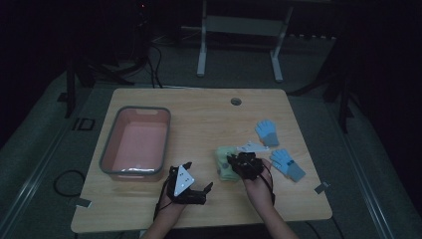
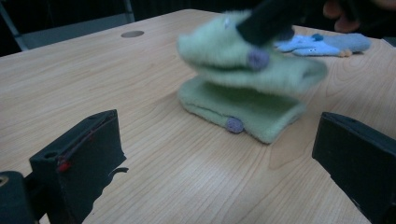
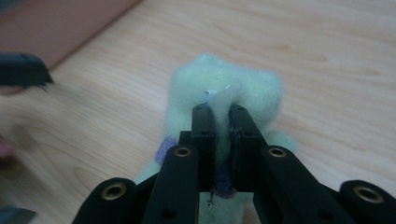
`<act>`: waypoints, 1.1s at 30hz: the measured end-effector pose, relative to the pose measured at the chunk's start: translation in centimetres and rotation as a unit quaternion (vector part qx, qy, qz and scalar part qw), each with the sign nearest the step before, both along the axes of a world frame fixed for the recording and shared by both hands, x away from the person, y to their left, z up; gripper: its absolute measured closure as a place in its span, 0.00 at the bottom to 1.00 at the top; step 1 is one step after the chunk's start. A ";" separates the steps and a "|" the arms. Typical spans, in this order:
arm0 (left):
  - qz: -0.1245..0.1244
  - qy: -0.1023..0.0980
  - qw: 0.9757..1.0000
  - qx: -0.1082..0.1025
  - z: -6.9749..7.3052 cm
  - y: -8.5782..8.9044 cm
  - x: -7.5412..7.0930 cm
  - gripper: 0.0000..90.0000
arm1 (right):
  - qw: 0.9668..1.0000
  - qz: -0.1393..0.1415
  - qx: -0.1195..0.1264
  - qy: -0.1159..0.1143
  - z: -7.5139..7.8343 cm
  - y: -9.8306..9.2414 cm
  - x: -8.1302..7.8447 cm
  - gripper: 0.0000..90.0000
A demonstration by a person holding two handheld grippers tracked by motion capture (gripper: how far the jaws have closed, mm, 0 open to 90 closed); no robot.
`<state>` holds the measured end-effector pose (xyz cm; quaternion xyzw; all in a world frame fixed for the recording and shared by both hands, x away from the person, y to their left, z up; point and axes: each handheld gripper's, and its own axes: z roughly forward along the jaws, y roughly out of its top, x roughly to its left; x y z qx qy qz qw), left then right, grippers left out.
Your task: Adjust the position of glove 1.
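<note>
- No brand, label or writing can be read on anything here.
- Nearest the person, the left gripper point(image 1: 199, 191) sits low over the front of the wooden table point(image 1: 199, 124), its jaws spread wide with nothing between them; it bears a grey three-cornered plate on top.
- Just to its right, the right gripper point(image 1: 234, 162) has its jaws nearly together, pinching a fold of the top green glove point(image 3: 224, 88).
- The green gloves point(image 2: 243, 88) are pale, fuzzy and stacked as 2: the lower one lies flat on the wood, the upper one is lifted partly off it. Each shows a small purple dot at its edge, and a small white tag sticks out at the pinch.
- Left of the grippers, a pink tub point(image 1: 135, 142) with a grey rim stands on the table.
- Right and farther back, 2 blue gloves point(image 1: 278, 149) with grey cuffs lie apart, with a white scrap point(image 1: 251, 147) between them and the green pair.
- At the far edge is a round cable hole point(image 1: 236, 101).
</note>
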<state>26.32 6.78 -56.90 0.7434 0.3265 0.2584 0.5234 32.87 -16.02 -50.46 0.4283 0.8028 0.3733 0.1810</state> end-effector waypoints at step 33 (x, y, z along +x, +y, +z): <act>-0.057 0.050 0.997 0.024 1.3 -1.1 -0.4 0.02 | 0.994 0.110 -0.003 -0.028 0.4 -4.2 0.7 0.66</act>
